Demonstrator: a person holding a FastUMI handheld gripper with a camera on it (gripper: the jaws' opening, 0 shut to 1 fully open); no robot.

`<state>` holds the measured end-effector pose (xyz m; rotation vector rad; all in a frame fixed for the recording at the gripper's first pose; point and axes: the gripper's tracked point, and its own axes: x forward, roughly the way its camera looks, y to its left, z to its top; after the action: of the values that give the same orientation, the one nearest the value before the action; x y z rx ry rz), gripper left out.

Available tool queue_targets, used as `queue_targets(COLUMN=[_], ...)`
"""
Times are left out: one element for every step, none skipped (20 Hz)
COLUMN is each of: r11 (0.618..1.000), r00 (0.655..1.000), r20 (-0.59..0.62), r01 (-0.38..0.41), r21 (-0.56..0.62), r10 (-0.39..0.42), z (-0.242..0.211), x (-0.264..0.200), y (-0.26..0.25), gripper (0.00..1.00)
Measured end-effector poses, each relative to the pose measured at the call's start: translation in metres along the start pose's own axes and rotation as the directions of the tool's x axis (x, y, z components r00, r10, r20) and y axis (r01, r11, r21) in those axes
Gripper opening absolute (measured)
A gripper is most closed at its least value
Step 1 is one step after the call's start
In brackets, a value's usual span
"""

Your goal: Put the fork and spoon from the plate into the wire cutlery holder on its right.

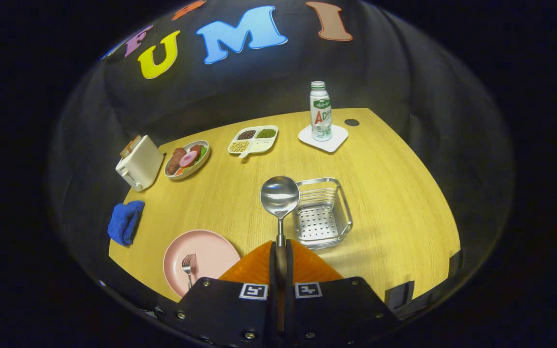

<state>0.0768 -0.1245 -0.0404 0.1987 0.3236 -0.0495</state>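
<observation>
Gripper view: you are holding the gripper [281, 251] above a wooden counter [394, 193], its fingers closing tightly on the handle of a spoon [280, 203]. The spoon's bowl is pointing forward, lifted clear of the pink plate [211, 251] and hanging just beside the left rim of the wire cutlery holder [322, 212]. The fork [189, 268] is lying on the plate, untouched. Judging from this, you are partway through: the spoon is waiting to go into the holder, and the fork is still to come.
</observation>
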Motion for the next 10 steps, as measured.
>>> queue_targets(r11=[1.0,1.0,1.0,0.999,0.999,0.999,0.999,0.999,0.999,0.999], r00=[1.0,1.0,0.999,0.999,0.999,0.999,0.998,0.997,0.996,0.994], r20=[-0.005,-0.011,-0.015,-0.019,-0.024,-0.029,-0.043,-0.062,-0.084,-0.098], r01=[0.013,0.023,0.031,0.037,0.041,0.043,0.043,0.043,0.041,0.043], r21=[0.0,0.0,-0.003,-0.009,-0.013,-0.014,-0.015,-0.013,-0.009,-0.003], r10=[-0.013,-0.023,-0.031,-0.037,-0.041,-0.043,-0.044,-0.043,-0.041,-0.043], z=[0.002,0.005,0.006,0.008,0.007,0.008,0.006,0.003,0.0,-0.002], x=[0.0,0.0,0.001,0.001,0.002,0.003,0.005,0.007,0.01,0.013], y=[-0.008,-0.014,-0.019,-0.023,-0.026,-0.028,-0.03,-0.031,-0.033,-0.034], gripper=[0.06,0.06,0.06,0.06,0.06,0.07,0.06,0.06,0.06,0.06])
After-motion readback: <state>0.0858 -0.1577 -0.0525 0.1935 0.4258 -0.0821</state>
